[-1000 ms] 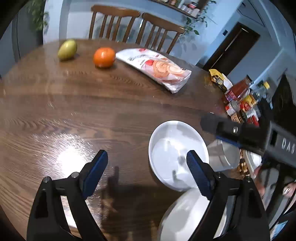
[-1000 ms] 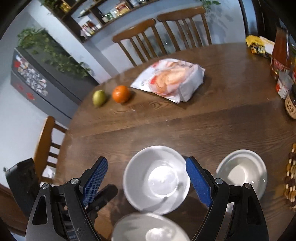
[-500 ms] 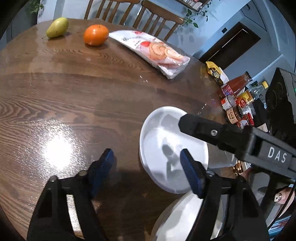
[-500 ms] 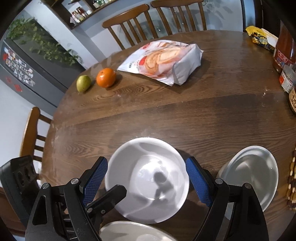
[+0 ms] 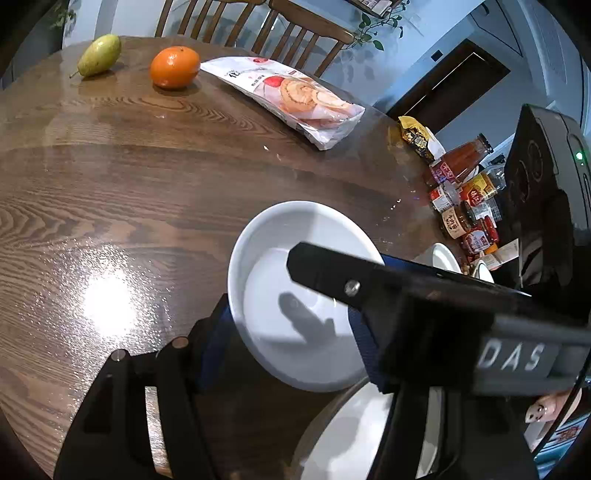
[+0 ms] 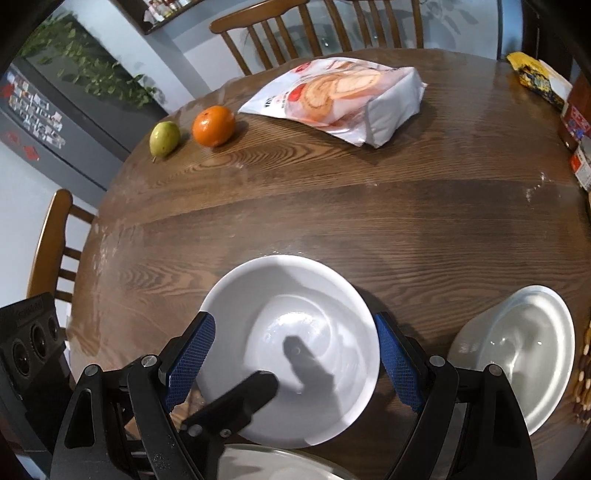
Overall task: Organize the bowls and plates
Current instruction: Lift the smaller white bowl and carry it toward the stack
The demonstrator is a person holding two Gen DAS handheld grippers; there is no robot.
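A white bowl (image 5: 295, 288) (image 6: 295, 347) stands on the brown wooden table (image 6: 332, 229). My left gripper (image 5: 288, 321) is closing with the bowl's near side between its jaws. Its left pad (image 5: 214, 343) sits just outside the bowl's wall, and its right pad is partly hidden behind the right gripper's black finger (image 5: 369, 284). My right gripper (image 6: 293, 321) hangs open over the same bowl, one blue pad on each side of the rim. A second white bowl (image 6: 528, 365) stands to the right. The rim of a white plate (image 6: 280, 465) (image 5: 354, 435) shows at the near edge.
At the far side lie a green pear (image 6: 164, 138), an orange (image 6: 213, 125) and a bag of rolled cakes (image 6: 340, 99). Sauce bottles and jars (image 5: 465, 195) crowd the right edge. Wooden chairs (image 6: 314, 33) stand behind the table.
The left gripper's jaws have narrowed a lot and come in around the bowl's near side. The right gripper has sunk closer over the bowl, so its finger now crosses the left wrist view.
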